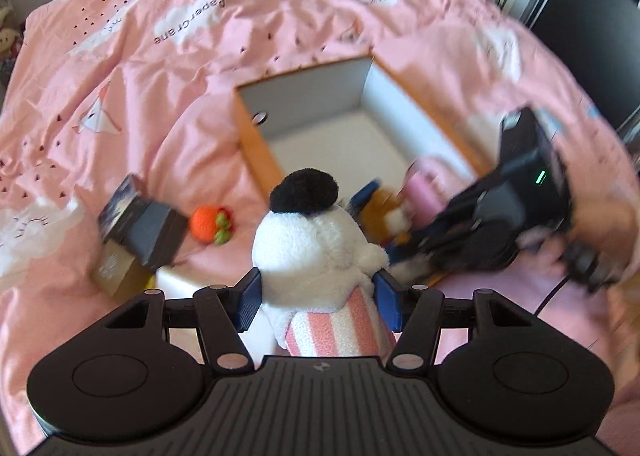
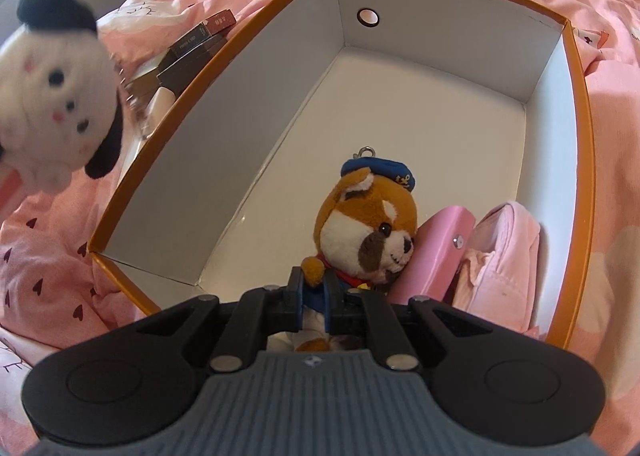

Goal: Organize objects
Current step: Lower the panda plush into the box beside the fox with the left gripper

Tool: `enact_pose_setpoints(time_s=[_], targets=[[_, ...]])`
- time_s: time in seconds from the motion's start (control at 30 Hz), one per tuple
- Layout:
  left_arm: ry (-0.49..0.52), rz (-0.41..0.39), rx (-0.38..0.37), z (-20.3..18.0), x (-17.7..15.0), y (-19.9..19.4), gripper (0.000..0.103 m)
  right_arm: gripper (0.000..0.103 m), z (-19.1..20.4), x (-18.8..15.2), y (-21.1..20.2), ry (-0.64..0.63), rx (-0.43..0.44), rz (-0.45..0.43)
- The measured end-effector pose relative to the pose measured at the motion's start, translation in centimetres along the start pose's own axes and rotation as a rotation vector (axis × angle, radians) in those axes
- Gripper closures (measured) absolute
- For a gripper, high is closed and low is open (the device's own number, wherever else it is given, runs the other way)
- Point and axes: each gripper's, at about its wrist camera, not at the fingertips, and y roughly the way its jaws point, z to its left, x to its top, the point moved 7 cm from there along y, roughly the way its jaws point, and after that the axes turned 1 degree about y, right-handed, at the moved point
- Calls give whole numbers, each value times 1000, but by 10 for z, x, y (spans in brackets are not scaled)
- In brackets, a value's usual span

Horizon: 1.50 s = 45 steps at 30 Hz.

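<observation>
Left claw (image 1: 318,296) is tipped steeply down over the bed (image 1: 168,104), and its blue pads sit against both sides of a white plush (image 1: 310,252) with a black cap and a pink-striped body. That plush is gripped and held on the near side of the box (image 1: 256,152), just short of its orange rim. From the other claw's camera the same plush (image 2: 52,92) hangs outside the box's left wall, its face blurred.

Right claw (image 2: 314,306) also points steeply down, reaching into the near end of the box (image 2: 576,128). Its jaws are pinched nearly together on the blue jacket of a brown dog (image 2: 360,228) in a blue sailor cap. The dog is inside the box at that near end, head leaning against a pink case (image 2: 432,256), with a pink pouch (image 2: 500,264) beyond that against the box's right wall. In the left view the hand (image 1: 600,236) holding the right claw (image 1: 408,252) is a blur at the box's near right corner.

Left of the box, on the bed, an orange knitted fruit (image 1: 210,224) lies close to the orange wall. Further left a dark card box (image 1: 142,224) rests tilted on a gold one (image 1: 116,272). The box's far end is bare white floor.
</observation>
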Motion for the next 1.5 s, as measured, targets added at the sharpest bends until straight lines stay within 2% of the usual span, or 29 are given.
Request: enact_pose_setpoints(time_s=[0.17, 0.23, 0.43, 0.67, 0.77, 0.83, 0.9, 1.1, 1.2, 1.33, 1.37, 1.43, 1.5], targets=[[-120, 2, -90, -15, 27, 18, 35, 94, -3, -2, -1, 20, 22, -19], [-131, 8, -96, -21, 33, 30, 35, 94, -5, -4, -1, 35, 34, -25], [-100, 74, -47, -32, 32, 76, 36, 94, -10, -7, -2, 72, 58, -37], [-41, 166, 72, -33, 15, 119, 36, 94, -8, -5, 1, 78, 67, -44], [1, 158, 106, -37, 14, 126, 36, 94, -6, -5, 6, 68, 60, -45], [11, 185, 123, -39, 13, 133, 35, 94, -10, -11, 1, 69, 63, -46], [30, 242, 122, -43, 10, 142, 34, 96, -15, -11, -1, 66, 62, -39], [21, 277, 95, -42, 11, 143, 29, 96, -16, -11, 0, 63, 64, -42], [38, 274, 77, -43, 12, 140, 22, 95, -17, -10, -1, 58, 66, -39], [69, 255, 35, -44, 15, 130, 22, 94, -18, -9, -1, 50, 69, -30], [78, 248, 28, -44, 16, 127, 24, 94, -18, -9, -1, 48, 69, -28], [105, 233, 12, -44, 17, 122, 34, 94, -17, -8, -1, 44, 69, -25], [128, 231, 12, -44, 17, 120, 53, 94, -16, -8, -1, 41, 69, -21]])
